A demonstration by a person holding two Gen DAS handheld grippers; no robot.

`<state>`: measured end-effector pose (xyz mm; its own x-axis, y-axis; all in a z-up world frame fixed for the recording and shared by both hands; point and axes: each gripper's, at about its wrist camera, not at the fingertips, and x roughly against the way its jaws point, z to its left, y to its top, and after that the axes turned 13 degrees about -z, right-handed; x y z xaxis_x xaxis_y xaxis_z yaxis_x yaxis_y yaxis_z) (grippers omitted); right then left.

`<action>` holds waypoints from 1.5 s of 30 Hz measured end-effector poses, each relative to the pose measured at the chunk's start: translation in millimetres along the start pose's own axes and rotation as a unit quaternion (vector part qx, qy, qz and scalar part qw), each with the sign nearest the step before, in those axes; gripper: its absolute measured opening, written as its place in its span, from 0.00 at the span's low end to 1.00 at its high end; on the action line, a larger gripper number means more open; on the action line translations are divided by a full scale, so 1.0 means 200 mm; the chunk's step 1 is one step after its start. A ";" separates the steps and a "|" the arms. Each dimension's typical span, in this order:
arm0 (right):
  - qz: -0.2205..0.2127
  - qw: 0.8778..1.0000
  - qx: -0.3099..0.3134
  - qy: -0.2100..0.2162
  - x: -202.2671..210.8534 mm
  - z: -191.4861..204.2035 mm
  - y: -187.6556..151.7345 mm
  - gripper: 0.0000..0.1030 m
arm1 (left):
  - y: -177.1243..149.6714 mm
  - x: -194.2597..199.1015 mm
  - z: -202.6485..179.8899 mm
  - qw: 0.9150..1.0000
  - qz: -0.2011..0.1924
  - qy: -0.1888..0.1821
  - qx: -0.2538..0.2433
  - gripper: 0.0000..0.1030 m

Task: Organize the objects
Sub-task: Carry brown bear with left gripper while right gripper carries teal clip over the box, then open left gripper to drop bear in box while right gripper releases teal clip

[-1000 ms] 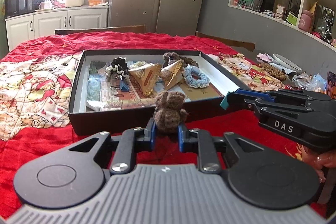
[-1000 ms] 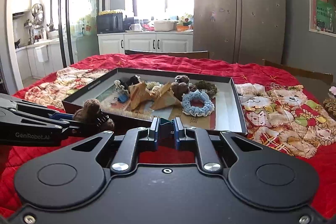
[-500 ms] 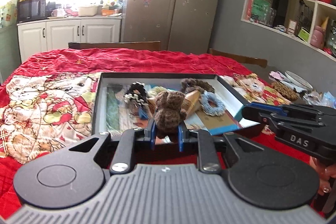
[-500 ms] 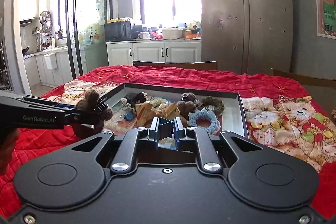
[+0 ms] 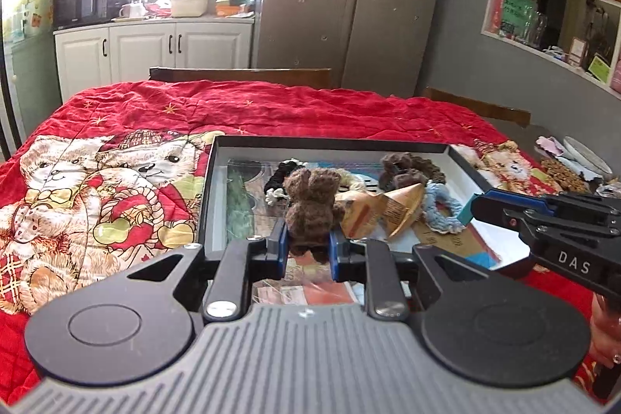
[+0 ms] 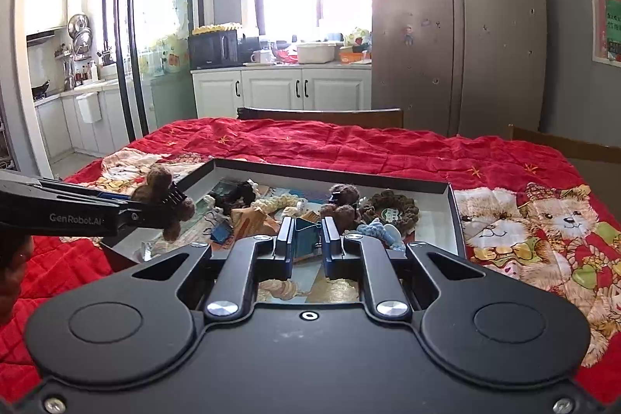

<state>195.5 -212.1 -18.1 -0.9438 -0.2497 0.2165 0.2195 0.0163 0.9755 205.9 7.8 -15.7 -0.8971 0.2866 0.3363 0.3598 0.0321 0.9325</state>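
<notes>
Both claws have advanced from the near side of the black rectangular tray (image 5: 211,189) to positions over it. The left claw (image 5: 308,245) now carries the brown crocheted bear (image 5: 310,208) above the tray contents; the right claw (image 6: 306,245) overhangs its near rim.

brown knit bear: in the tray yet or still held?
Still held. The left gripper has its jaws shut on the brown knit bear, and it hangs over the near edge of the tray.

Brown crocheted bear (image 5: 310,208). Black box (image 5: 330,142) with white inner walls. Red blanket (image 5: 271,107) printed with teddy bears. Light blue scrunchie (image 5: 440,210). White cabinets (image 6: 283,92). Grey fridge (image 6: 454,26).
</notes>
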 end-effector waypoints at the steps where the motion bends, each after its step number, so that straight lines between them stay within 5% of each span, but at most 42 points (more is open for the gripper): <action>1: 0.002 1.000 0.000 -0.001 -0.02 0.00 -0.01 0.13 | 0.00 -0.01 0.00 1.000 0.002 0.001 0.001 0.23; 45: 0.047 0.999 0.004 0.013 -0.28 -0.02 -0.16 0.14 | -0.10 -0.20 0.02 0.999 0.036 0.013 0.001 0.26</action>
<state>242.1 -203.5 -61.4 -0.9124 -0.2709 0.3067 0.3050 0.0494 0.9511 236.0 0.4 -48.2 -0.8752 0.2642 0.4052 0.4237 0.0146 0.9057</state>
